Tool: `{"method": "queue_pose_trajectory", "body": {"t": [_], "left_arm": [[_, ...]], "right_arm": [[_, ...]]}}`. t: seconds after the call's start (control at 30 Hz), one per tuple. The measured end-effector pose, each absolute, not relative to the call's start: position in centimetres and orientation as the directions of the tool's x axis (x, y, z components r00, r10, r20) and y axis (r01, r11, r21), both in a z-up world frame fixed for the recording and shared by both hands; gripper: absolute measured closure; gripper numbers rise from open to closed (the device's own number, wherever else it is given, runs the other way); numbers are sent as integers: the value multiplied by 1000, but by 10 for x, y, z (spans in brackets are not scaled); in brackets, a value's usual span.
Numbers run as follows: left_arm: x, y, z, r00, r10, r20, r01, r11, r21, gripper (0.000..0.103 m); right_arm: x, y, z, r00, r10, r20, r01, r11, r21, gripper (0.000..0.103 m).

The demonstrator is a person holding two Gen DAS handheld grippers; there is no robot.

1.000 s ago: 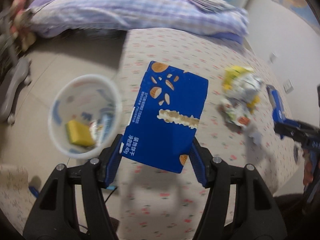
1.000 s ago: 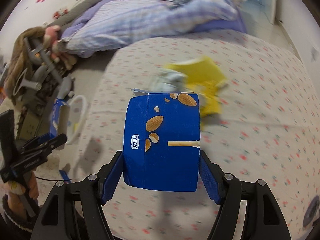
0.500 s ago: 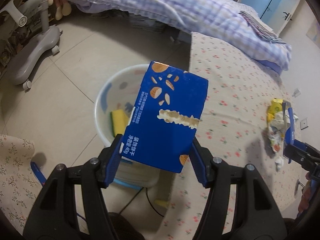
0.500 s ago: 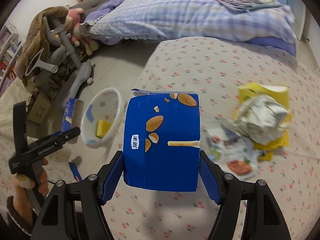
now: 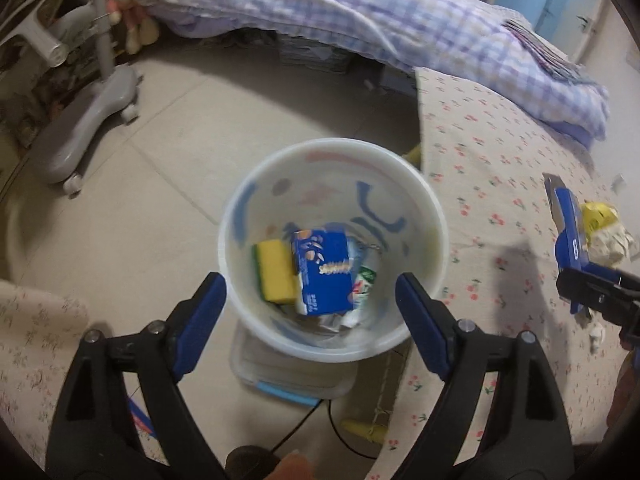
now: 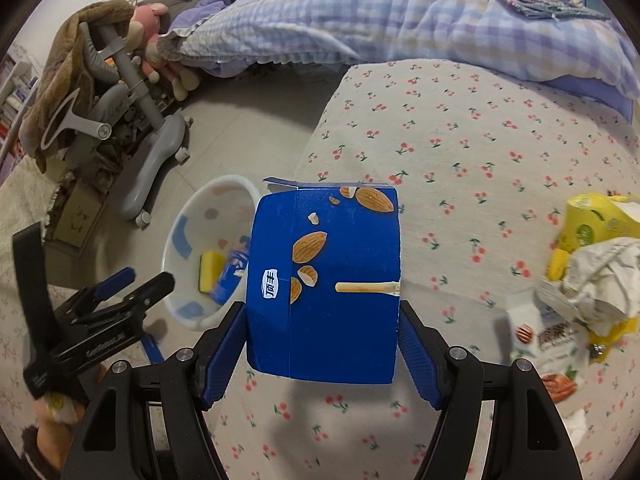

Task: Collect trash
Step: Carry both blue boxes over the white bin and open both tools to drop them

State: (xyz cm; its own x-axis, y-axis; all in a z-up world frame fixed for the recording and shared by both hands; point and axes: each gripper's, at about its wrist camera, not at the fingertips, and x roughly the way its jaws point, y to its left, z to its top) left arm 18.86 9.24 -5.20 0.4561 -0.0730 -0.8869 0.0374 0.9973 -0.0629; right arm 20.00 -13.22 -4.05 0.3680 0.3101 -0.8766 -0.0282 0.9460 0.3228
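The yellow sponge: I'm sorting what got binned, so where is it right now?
In the left wrist view the yellow sponge lies at the bottom of the white bin, left of the blue snack box.

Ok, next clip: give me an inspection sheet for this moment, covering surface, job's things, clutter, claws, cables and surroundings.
Surface: cherry-print bedspread, beige tiled floor beside it.
Job's things: white bin on the floor holds a blue snack box, a yellow sponge and wrappers; second blue box is in the right claw; yellow packet, crumpled paper and snack wrappers lie on the bedspread.
Clutter: plush toys by the chair.
Claws: left claw above the bin, jaws opening, nothing between them; right claw shut on its box.
Cables: dark cable on the floor below the bin.
Surroundings: checked duvet, grey chair base.
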Motion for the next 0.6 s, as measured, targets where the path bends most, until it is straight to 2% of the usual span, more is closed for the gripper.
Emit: {"method": "queue_pose_trajectory", "body": {"t": [0.13,0.2,0.37,0.6], "left_arm": [[186,111,-53,449,-22,-893,-42,998,-45,15],[183,120,-53,445,-3,-895,-69,997,-38,10],[175,138,-55,411,50,-910,-145,989,-12,7],[167,161,-50,398,56,-916,-206,978,-30,4]], "right_arm": [[208,-119,-44,366,322,-873,-40,943,331,29],[212,-111,-45,367,327,-871,-49,942,333,28],[221,-89,-49,369,341,-865,-73,938,338,28],[235,-59,-56,380,368,-848,-100,928,358,27]]}}
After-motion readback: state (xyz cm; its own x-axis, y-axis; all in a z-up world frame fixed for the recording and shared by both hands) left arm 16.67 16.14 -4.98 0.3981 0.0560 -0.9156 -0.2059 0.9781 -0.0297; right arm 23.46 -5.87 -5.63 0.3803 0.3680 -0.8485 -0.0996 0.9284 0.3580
